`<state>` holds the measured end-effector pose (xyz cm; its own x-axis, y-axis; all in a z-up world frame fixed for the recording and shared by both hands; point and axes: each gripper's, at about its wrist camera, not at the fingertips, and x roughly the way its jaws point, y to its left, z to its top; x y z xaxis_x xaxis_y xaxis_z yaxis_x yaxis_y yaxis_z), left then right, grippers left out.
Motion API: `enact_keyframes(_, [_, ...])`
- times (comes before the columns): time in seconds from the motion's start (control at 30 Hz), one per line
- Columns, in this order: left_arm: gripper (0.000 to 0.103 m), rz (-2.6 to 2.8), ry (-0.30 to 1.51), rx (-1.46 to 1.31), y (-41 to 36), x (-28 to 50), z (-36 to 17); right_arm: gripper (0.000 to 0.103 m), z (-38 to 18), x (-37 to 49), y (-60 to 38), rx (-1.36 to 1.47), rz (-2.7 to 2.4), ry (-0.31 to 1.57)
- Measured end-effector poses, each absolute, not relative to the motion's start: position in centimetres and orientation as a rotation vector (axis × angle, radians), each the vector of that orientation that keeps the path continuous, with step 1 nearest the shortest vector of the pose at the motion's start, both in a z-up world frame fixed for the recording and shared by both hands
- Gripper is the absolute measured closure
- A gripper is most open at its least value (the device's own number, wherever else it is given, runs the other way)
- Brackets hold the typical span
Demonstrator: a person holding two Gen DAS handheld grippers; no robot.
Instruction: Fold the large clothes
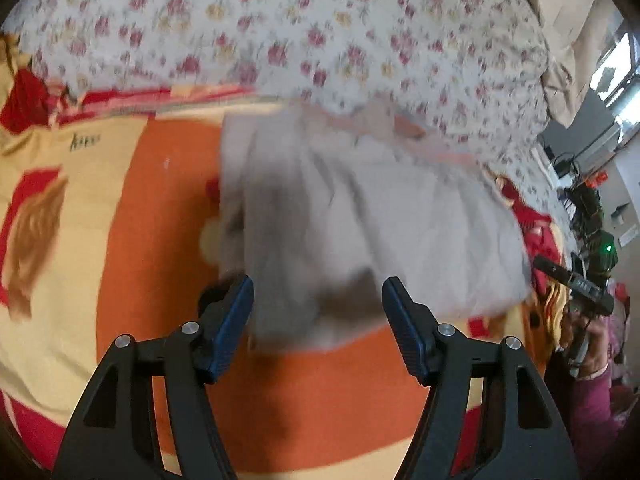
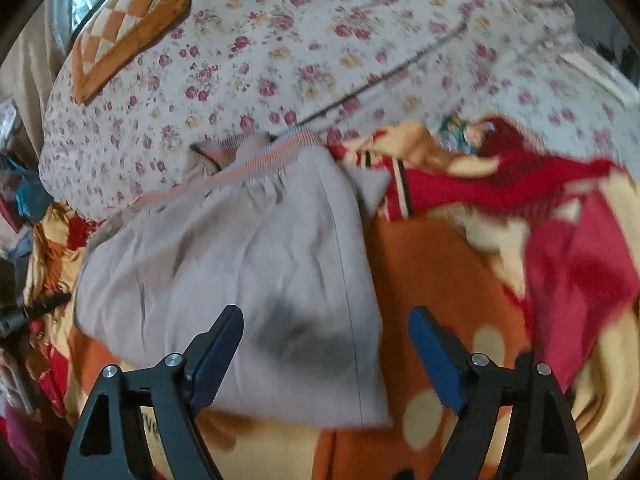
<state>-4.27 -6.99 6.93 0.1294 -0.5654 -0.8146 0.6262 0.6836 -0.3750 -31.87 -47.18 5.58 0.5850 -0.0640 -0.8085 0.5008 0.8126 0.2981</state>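
A light grey garment (image 1: 360,216) with a pink striped waistband lies folded on an orange, cream and red blanket (image 1: 160,208). My left gripper (image 1: 318,300) is open and empty, just above the garment's near edge. In the right wrist view the same garment (image 2: 256,248) lies with its waistband (image 2: 256,164) at the far end. My right gripper (image 2: 326,328) is open and empty over the garment's near right part. The left wrist view is blurred.
A floral quilt (image 1: 304,28) lies bunched behind the garment. A checked orange cushion (image 2: 128,20) sits on it at the far left. The blanket is rumpled in red folds (image 2: 540,208) at the right. The other hand-held gripper (image 1: 576,284) shows at the right edge.
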Motion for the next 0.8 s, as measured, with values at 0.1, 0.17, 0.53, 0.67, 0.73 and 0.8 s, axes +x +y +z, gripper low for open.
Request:
enact_keyframes(0.1, [0.036,-0.861,1.194,0.057,-6.5,-4.4,5.1,0.020,3.9,-32.9,-47.3,0.658,-0.310,0.891])
enact_keyframes(0.17, [0.036,-0.881,1.213,0.040,-6.5,-4.5,4.2,0.021,2.9,-32.9,-47.4,0.720,-0.282,0.899])
enact_keyframes(0.53, [0.102,-0.680,1.009,0.092,-4.4,-4.4,8.0,0.099,6.4,-33.0,-45.5,0.528,-0.276,0.789])
enact_keyframes(0.67, [0.102,-0.611,1.067,0.070,-2.5,-2.9,6.2,0.100,5.6,-33.2,-46.1,0.523,-0.318,0.830])
enact_keyframes(0.73, [0.102,-0.679,1.089,-0.001,-1.8,-2.8,5.8,0.100,4.9,-32.8,-45.4,0.480,-0.336,0.877])
enact_keyframes(0.8, [0.096,-0.750,1.094,-0.042,-1.8,-3.2,6.3,0.100,5.5,-33.1,-45.4,0.472,-0.331,0.855])
